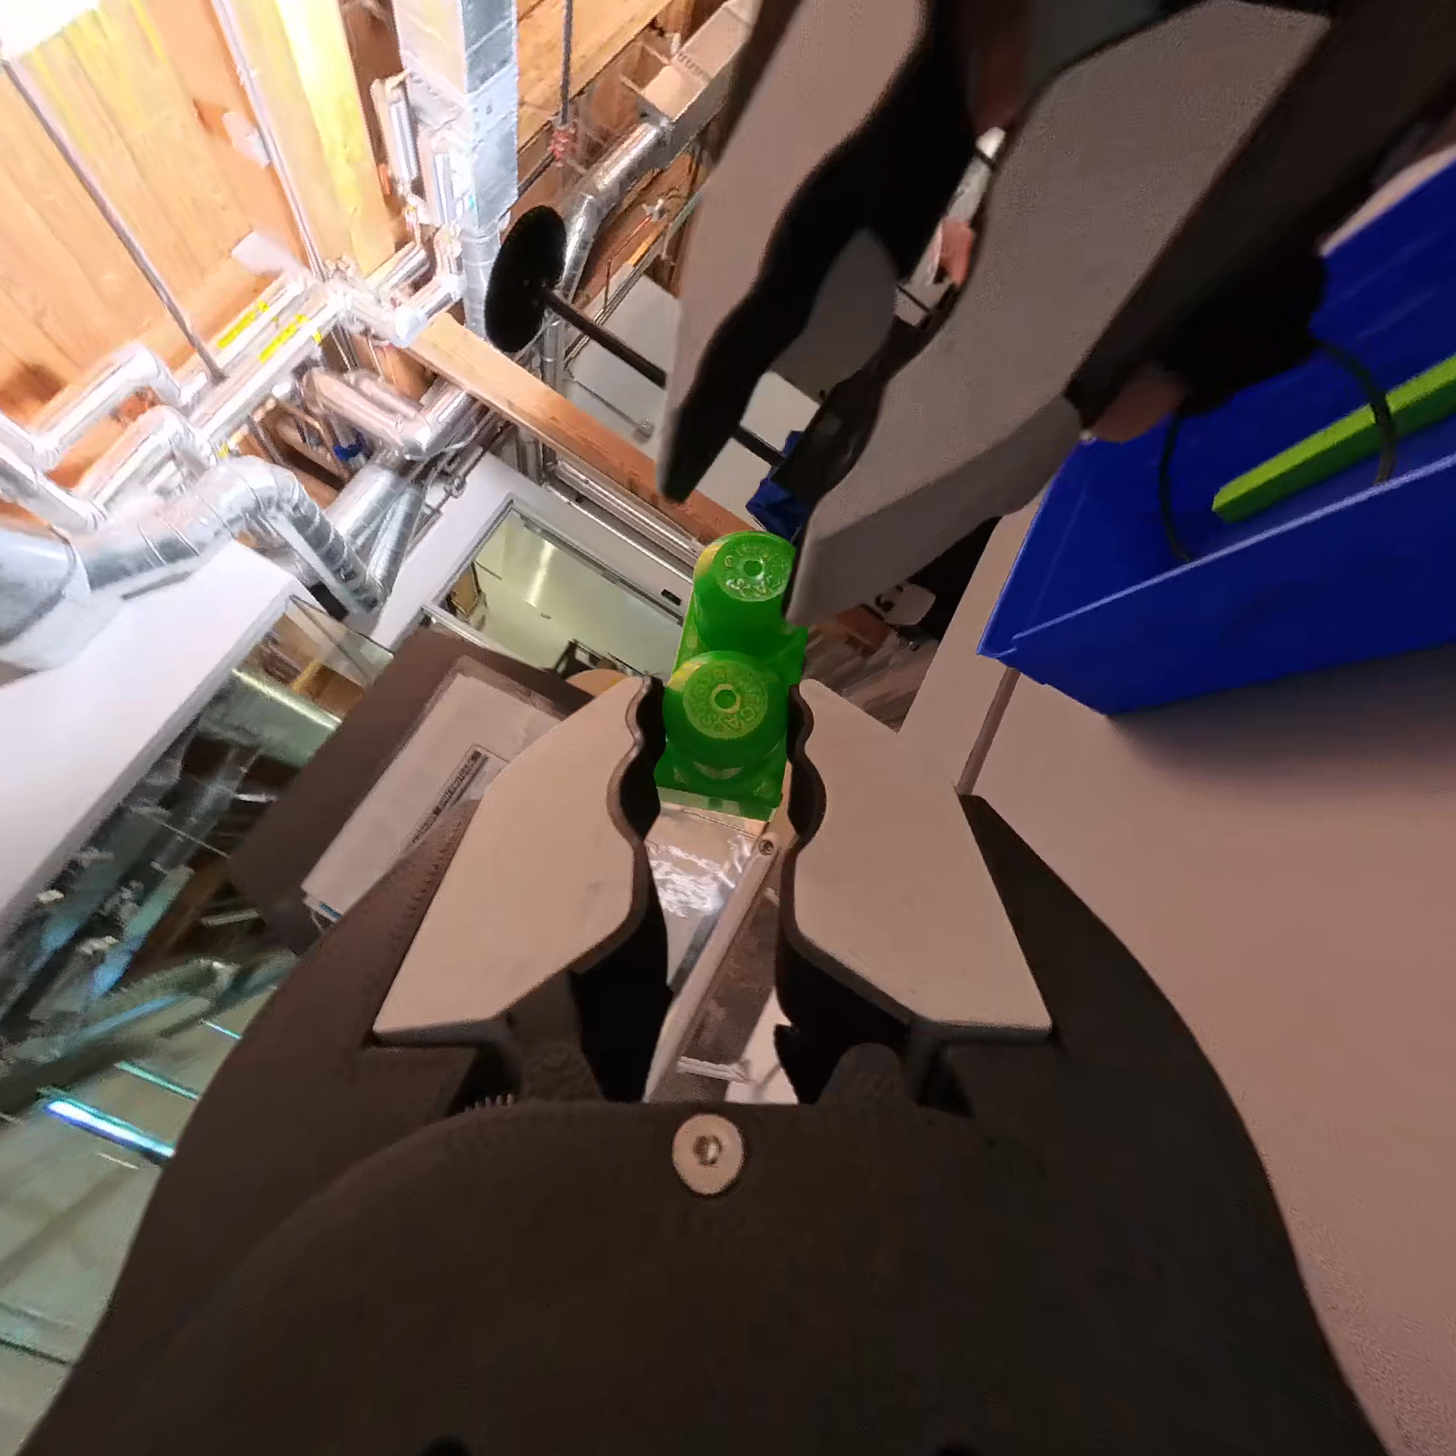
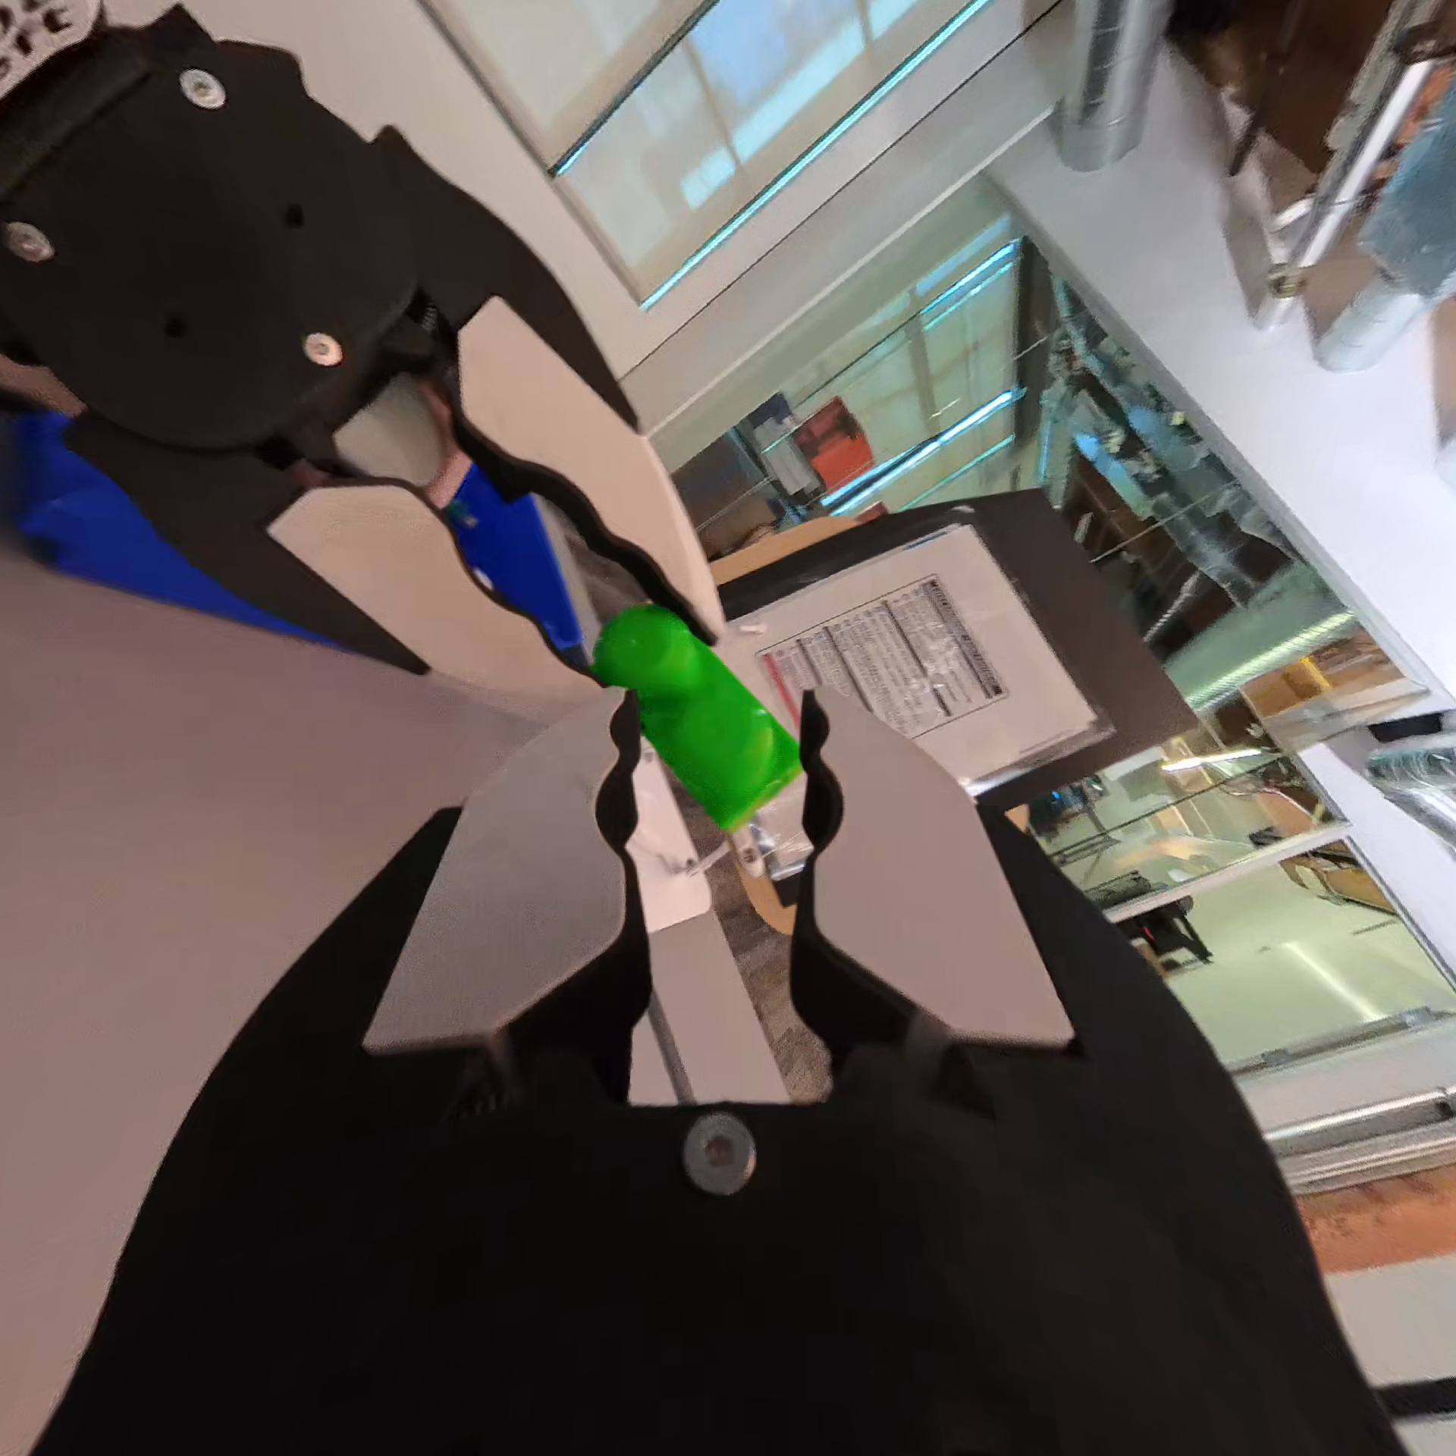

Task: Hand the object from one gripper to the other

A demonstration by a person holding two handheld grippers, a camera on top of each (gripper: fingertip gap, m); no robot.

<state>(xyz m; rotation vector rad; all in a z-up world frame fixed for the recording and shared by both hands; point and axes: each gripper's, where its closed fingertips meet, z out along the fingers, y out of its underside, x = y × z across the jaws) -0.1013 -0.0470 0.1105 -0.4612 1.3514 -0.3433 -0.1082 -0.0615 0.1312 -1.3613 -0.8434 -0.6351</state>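
Left tongs around upright green object.

Left gripper clamps tight at its tips; right gripper faces it (jaws spread wide), tips nearly meeting.

**Hidden, cropped, blurred**

Green object: lower sides covered by the left gripper fingers; far end partly behind one finger of the right gripper. In the right wrist view its near end sits between the right gripper tips, and contact there is hard to tell. The far end goes behind the left gripper. Blue bin is cut by the frame edge and partly blocked. Background pipes and glass railings are motion-blurred. Printed sheet is too small to read.
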